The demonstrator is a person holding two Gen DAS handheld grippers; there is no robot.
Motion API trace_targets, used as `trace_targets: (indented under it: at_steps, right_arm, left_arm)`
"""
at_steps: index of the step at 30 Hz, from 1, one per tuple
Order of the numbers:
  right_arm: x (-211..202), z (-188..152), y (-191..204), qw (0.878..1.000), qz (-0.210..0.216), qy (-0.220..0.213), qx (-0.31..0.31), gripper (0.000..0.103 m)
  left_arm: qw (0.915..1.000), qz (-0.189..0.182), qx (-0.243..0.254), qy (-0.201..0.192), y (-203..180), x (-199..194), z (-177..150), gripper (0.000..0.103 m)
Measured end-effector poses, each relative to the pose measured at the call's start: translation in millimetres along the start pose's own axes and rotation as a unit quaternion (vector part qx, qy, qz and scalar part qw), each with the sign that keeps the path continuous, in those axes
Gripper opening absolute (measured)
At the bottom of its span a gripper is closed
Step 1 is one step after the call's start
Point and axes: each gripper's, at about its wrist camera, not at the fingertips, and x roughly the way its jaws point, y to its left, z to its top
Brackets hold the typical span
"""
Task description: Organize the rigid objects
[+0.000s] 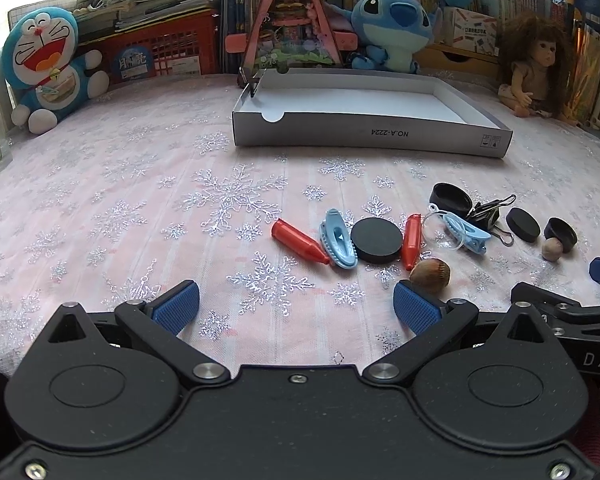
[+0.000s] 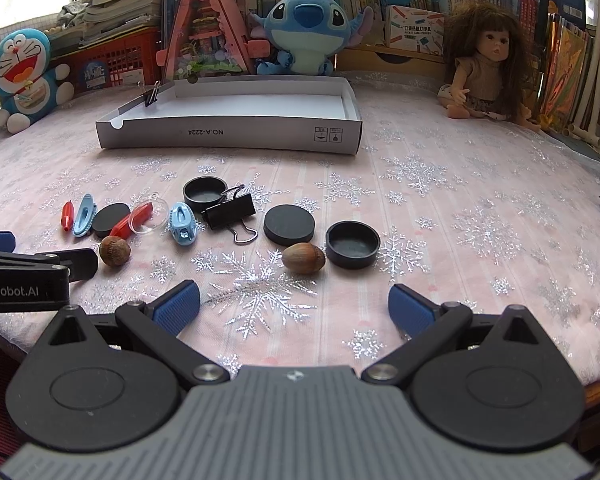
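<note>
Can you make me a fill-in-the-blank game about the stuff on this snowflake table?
1. Both claws, the left claw and right claw, are ____ and hold nothing.
2. A small black clip is pinched onto the ____ of the white box.
3. The plush toy behind the box is coloured ____.

Missing words: open; rim; blue
</note>
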Motion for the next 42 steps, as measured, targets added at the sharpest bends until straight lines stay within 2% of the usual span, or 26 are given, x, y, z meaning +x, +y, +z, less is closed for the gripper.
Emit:
trace_targets:
  at_steps: [13, 23, 28, 34, 40, 42]
  right_arm:
    - [0.3, -0.1, -0.5, 1.000, 0.011, -0.007, -0.005, 0.103]
    - [1.3, -9.5, -2.1, 0.998, 0.033, -0.048, -0.014, 0.103]
    - [-1.8, -11.4, -5.2, 0.997, 0.041, -0.061, -0.007, 0.103]
    - [-8.6, -10.3, -13.1, 0.996, 0.061, -0.058, 0.010, 0.102]
    - [-10.7, -8.3, -14.9, 0.996, 0.065, -0.061, 0.006, 0.084]
    - [-10.8, -7.4, -13.6, 0.996, 0.063, -0.062, 0.000, 0.074]
  left_arm:
    - [1.0000, 0.003, -0.001, -0.003, -1.2, -0.4, -1.7, 0.103]
    - [1.0000, 0.000, 0.003, -0.005, -1.6, -1.3, -0.6, 0.103]
    - [0.9998, -0.017, 0.007, -0.008, -2.0, -6.5, -3.7, 0.102]
    - [0.9972, -0.069, 0.018, -0.022, -3.9, -22.1, -7.1, 0.089]
    - [0.9930, -0.106, 0.035, -0.039, -11.7, -36.3, -9.2, 0.063]
    - [0.9923, -0.110, 0.038, -0.041, -14.4, -38.4, -9.4, 0.049]
